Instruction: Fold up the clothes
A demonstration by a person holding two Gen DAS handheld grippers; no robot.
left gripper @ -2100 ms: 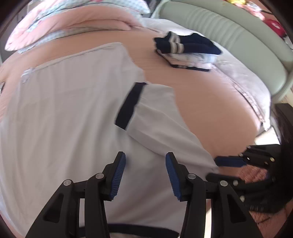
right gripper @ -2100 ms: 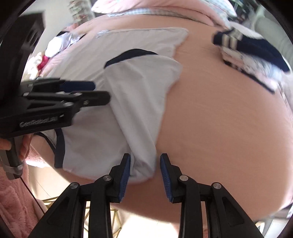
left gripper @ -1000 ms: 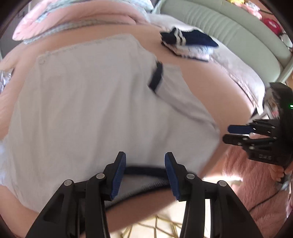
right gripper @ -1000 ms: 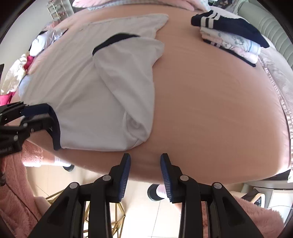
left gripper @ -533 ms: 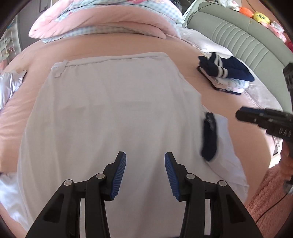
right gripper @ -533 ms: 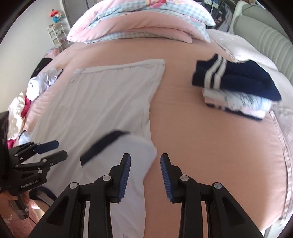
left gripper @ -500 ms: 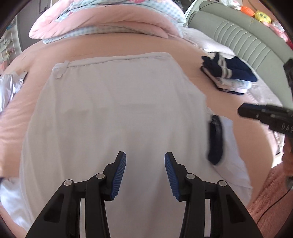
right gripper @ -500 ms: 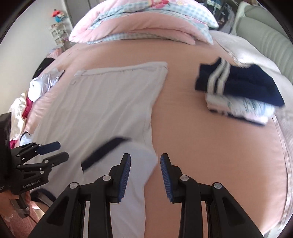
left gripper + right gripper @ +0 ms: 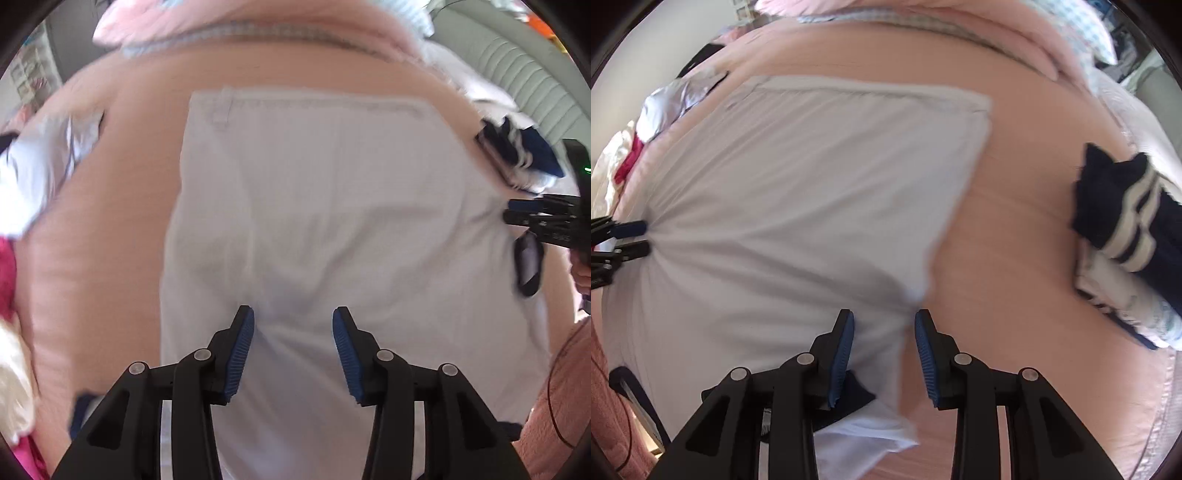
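Lying flat on a pink bed (image 9: 1015,236), white shirt (image 9: 332,206), left gripper (image 9: 293,332) jaws wide over its near middle, right gripper (image 9: 884,336) jaws wide straddling its right edge, folded stack (image 9: 1126,236) far right.

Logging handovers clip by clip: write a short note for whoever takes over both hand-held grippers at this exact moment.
Left hand-held gripper: open, holding nothing, over the middle of the white shirt.
Right hand-held gripper: open, holding nothing, at the shirt's right edge, above the navy-trimmed sleeve.
Shirt lies spread on the pink bed; the folded stack sits to its right, apart from it.
Done: shirt laid out. The sleeve's fold state is unclear under the fingers.
Left: body folds, then probably the stack.
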